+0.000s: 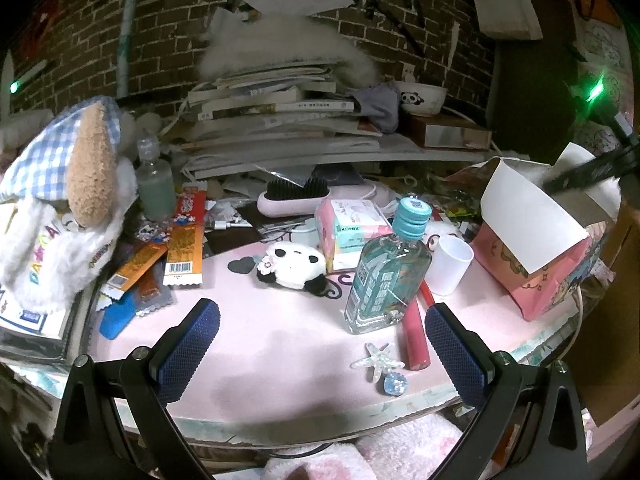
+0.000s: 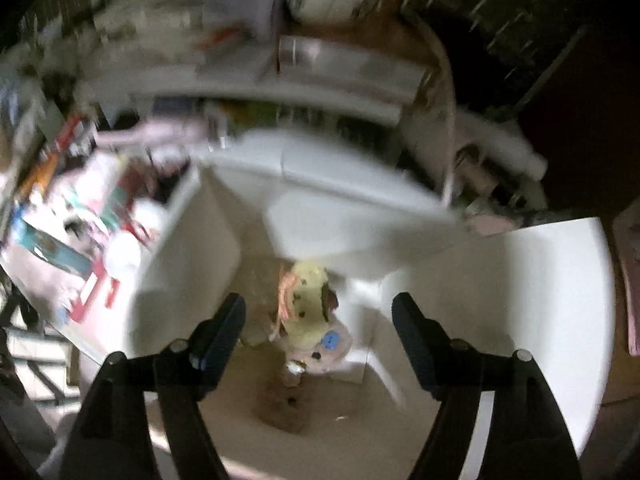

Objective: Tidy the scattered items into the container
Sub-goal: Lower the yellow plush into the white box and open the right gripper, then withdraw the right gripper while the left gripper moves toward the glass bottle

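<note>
My left gripper (image 1: 320, 332) is open and empty, low over the pink tabletop (image 1: 280, 344). Ahead of it stand a clear bottle with a blue cap (image 1: 386, 276), a red tube (image 1: 416, 332), a starfish hair clip (image 1: 378, 360), a panda plush (image 1: 292, 266), a tissue pack (image 1: 348, 232) and a white cup (image 1: 450, 264). The pink carton (image 1: 536, 240), flaps open, stands at the right. My right gripper (image 2: 320, 320) is open, above the carton's opening (image 2: 192, 240). A yellow and pink plush item (image 2: 310, 312) lies inside. This view is blurred.
A plush toy in a checked hat (image 1: 72, 184) sits at the left with snack packets (image 1: 184, 236) and a clear bottle (image 1: 154, 184). A hair brush (image 1: 296, 200) lies behind. Stacked books (image 1: 280, 116) and a panda bowl (image 1: 420, 98) fill the back.
</note>
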### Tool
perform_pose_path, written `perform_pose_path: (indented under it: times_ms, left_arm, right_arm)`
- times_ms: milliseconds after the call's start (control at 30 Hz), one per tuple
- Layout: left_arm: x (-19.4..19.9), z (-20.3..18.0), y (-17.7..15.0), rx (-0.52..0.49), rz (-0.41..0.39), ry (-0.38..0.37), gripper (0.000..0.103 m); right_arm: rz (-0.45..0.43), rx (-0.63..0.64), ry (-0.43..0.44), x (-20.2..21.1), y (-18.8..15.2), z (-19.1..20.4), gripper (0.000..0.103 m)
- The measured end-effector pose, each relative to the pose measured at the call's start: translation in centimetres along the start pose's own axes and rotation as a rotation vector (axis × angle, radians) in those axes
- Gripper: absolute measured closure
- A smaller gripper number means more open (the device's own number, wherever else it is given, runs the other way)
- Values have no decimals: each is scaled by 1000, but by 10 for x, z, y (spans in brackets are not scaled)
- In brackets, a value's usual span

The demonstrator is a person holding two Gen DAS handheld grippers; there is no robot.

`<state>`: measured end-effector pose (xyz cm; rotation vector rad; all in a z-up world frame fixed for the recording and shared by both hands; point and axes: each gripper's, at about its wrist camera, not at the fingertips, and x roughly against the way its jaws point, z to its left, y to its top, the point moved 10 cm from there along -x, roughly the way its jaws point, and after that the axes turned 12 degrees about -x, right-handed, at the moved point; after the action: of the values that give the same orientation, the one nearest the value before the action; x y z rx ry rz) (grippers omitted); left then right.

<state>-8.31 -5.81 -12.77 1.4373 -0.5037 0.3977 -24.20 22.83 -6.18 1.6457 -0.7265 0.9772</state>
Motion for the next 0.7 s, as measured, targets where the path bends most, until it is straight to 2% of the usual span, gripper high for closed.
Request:
perform_pose_path:
  times_ms: [33,100,167,233,300,433,533,667,700]
  left_arm:
    - [-1,0,-1,6,1,-14,0]
    - [-3,-2,-2,31,2,-52,0]
    - [-6,-2,-5,52,10,-69,1]
    - [-8,-3,-7,44,13,-69,1]
    - [-8,-5,-8,29,6,-74,1]
    - [-10,-7,-12,26,13,-96,1]
    - [-14,-6,-17,27,24,-95,1]
    - [-19,-4,-27,24,42,-101,2]
    - [-20,-4,-29,26,44,-105,4]
  right_arm:
    - [-49,-8,5,15,2,4,27]
    - [-158,-23,46,38,9,18,12]
    - [-279,-42,142,64,16,36,5]
    - [-362,-43,240,87,13,58,5]
    - [-405,-11,337,104,0,86,5]
    - [-410,56,526,112,-28,140,5]
    - [-373,66,606,99,-49,175,5]
    - [-284,33,683,65,-73,200,4]
    - [-259,7,694,54,-76,204,4]
